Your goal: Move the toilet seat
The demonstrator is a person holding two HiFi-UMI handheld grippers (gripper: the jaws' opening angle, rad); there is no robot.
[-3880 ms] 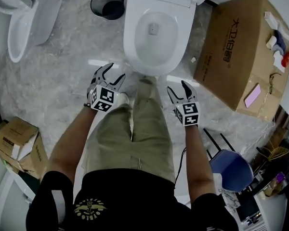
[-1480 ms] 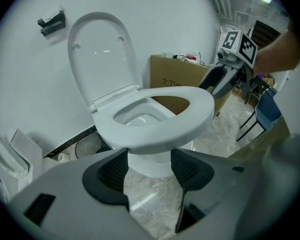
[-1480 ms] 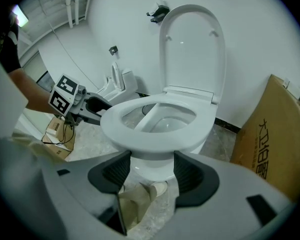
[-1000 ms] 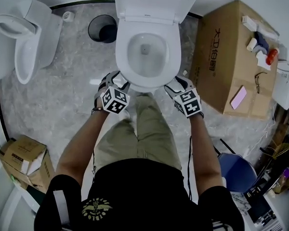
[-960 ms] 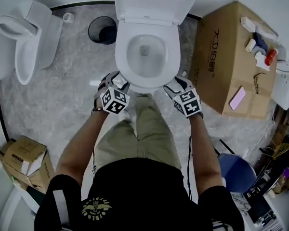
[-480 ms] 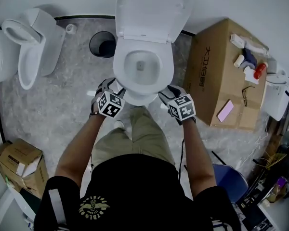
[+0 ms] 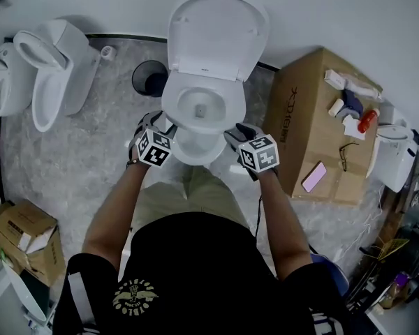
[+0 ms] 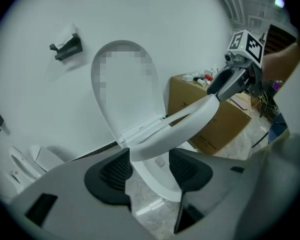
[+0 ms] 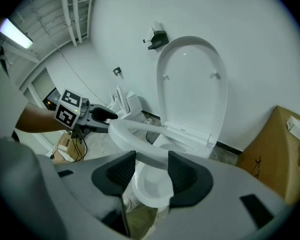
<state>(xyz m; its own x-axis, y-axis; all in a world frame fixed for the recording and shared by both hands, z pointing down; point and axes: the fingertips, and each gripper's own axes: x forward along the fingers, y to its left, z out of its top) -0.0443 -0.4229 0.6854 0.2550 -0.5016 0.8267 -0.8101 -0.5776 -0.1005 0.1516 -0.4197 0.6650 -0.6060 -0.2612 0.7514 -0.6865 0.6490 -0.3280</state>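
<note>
Above the bowl (image 9: 149, 186), clamping the toilet seat (image 8: 190, 123) rim in left gripper (image 7: 159, 123) and right gripper (image 7: 236, 132), jaws just closing tighter; risking slippage on smooth plastic, dropping it back down.

Dark print on the cardboard box (image 7: 321, 142) cannot be read.

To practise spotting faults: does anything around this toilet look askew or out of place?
The toilet seat hangs tilted in mid-air, partway between the bowl and the upright lid, neither lying flat nor fully raised.
</note>
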